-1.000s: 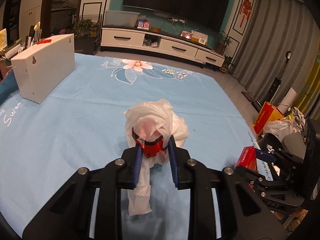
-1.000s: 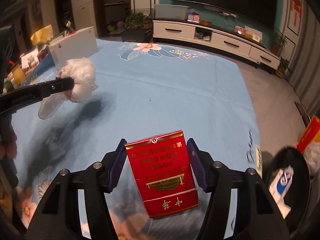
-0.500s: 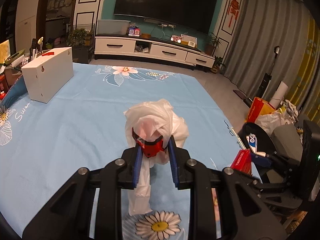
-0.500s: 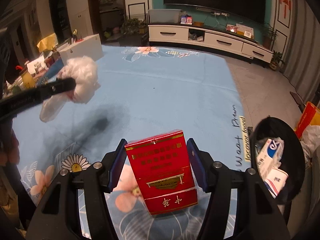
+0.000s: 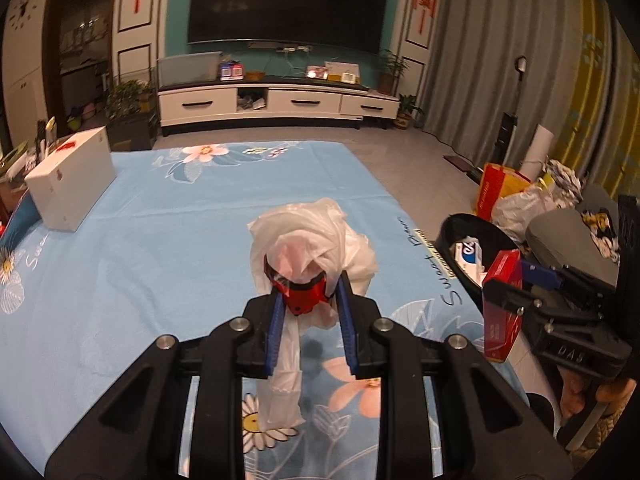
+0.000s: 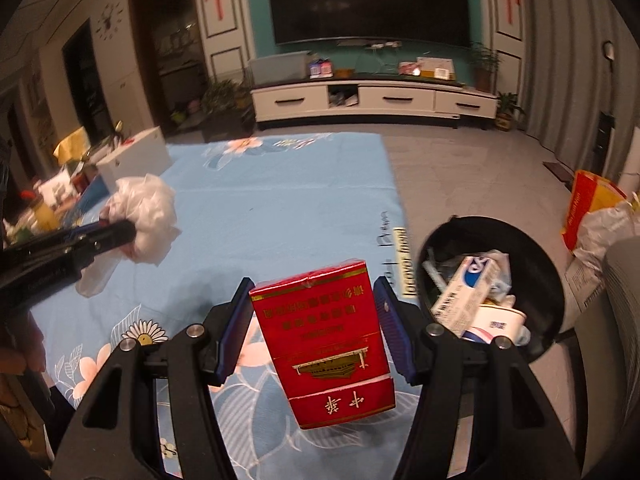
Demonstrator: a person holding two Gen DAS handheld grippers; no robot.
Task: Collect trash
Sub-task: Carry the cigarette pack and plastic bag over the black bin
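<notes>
My left gripper [image 5: 308, 300] is shut on a crumpled white plastic bag [image 5: 312, 236] with a red piece inside, held above the blue flowered tablecloth [image 5: 160, 248]. The bag also shows in the right wrist view [image 6: 146, 216]. My right gripper [image 6: 316, 320] is shut on a red cigarette box [image 6: 324, 340], held above the table's right edge. The box also shows in the left wrist view [image 5: 502, 304]. A black trash bin [image 6: 552, 280] with cartons and a cup inside stands on the floor just right of the box, also seen in the left wrist view [image 5: 472, 228].
A white box [image 5: 72, 184] stands at the table's far left. Clutter [image 6: 44, 204] lies beyond the table's left edge. Red-yellow and white bags [image 5: 516, 196] sit on the floor past the bin. A TV cabinet [image 5: 280, 104] lines the far wall.
Both grippers have risen and pulled back toward the table's near right corner, each still holding its item. The trash bin has come fully into view beside the right gripper.
</notes>
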